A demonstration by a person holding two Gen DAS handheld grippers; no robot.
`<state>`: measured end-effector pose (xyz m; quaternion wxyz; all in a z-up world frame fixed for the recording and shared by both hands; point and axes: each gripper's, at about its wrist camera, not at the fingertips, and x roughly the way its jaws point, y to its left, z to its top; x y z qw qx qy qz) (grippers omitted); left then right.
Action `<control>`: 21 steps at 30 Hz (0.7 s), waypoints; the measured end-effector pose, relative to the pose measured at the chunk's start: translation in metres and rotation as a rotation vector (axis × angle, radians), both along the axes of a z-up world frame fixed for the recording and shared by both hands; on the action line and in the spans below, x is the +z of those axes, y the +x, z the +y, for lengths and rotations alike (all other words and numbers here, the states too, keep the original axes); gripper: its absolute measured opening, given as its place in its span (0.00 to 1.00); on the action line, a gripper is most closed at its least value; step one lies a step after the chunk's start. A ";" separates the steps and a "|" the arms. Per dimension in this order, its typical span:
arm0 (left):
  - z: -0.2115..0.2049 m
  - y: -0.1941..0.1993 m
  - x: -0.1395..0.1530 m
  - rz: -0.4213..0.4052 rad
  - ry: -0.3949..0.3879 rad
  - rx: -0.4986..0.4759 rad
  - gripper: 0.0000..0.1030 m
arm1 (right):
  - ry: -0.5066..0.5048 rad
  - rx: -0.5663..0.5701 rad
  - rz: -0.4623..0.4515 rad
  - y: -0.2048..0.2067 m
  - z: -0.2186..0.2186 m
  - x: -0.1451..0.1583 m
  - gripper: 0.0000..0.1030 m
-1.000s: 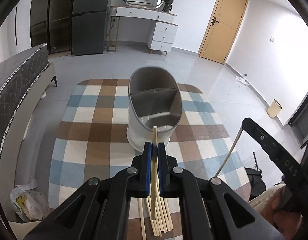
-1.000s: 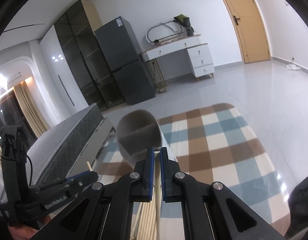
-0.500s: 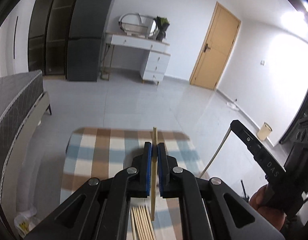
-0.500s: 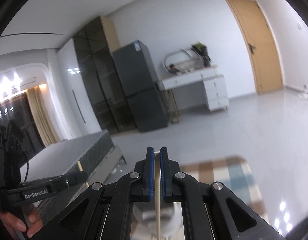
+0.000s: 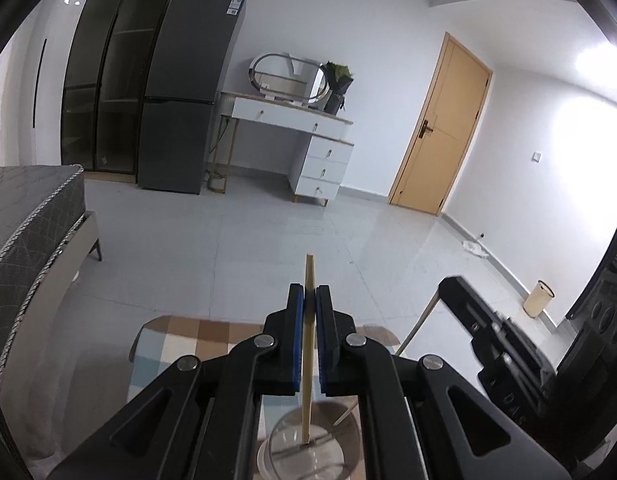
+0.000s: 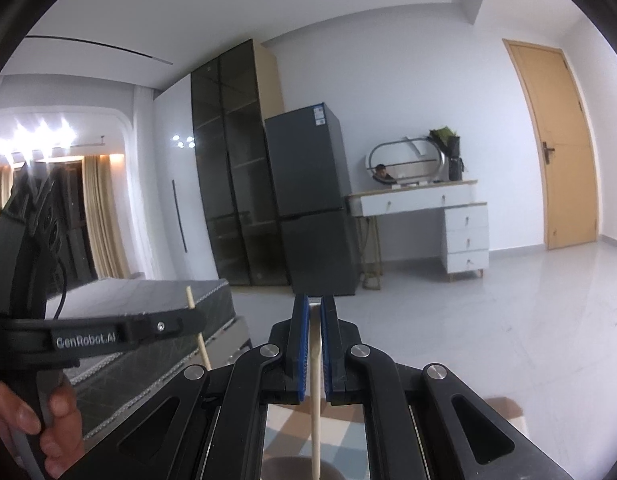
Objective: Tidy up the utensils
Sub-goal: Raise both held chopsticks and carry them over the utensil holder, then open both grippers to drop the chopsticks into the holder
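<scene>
My left gripper (image 5: pixel 307 292) is shut on a pale wooden chopstick (image 5: pixel 307 380) that hangs upright, its lower end over the grey utensil holder (image 5: pixel 308 452) at the bottom of the left wrist view. My right gripper (image 6: pixel 315 304) is shut on a second chopstick (image 6: pixel 316 408), whose tip hangs above the holder's dark rim (image 6: pixel 288 464). Each gripper shows in the other's view: the right one (image 5: pixel 448 286) with its slanted chopstick (image 5: pixel 418 324), the left one (image 6: pixel 194 318) with its stick (image 6: pixel 190 300). The holder stands on a checked cloth (image 5: pixel 168 344).
A person's hand (image 6: pixel 36 420) grips the left tool's handle. A grey bed (image 5: pixel 24 240) lies to the left. Across the tiled floor stand a dark fridge (image 5: pixel 184 120), a white dresser (image 5: pixel 304 152), a wooden door (image 5: pixel 440 128) and a small bin (image 5: pixel 538 296).
Both grippers have risen and tipped upward with their chopsticks. The holder has slid from mid-frame to the bottom edge, and the pile of loose chopsticks has dropped out of view.
</scene>
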<state>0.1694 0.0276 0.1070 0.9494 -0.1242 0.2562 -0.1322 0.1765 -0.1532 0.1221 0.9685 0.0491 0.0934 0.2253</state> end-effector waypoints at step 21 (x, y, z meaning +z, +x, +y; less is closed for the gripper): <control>-0.007 0.008 -0.035 0.183 0.012 -0.077 0.02 | -0.091 0.204 0.105 -0.009 0.008 -0.059 0.08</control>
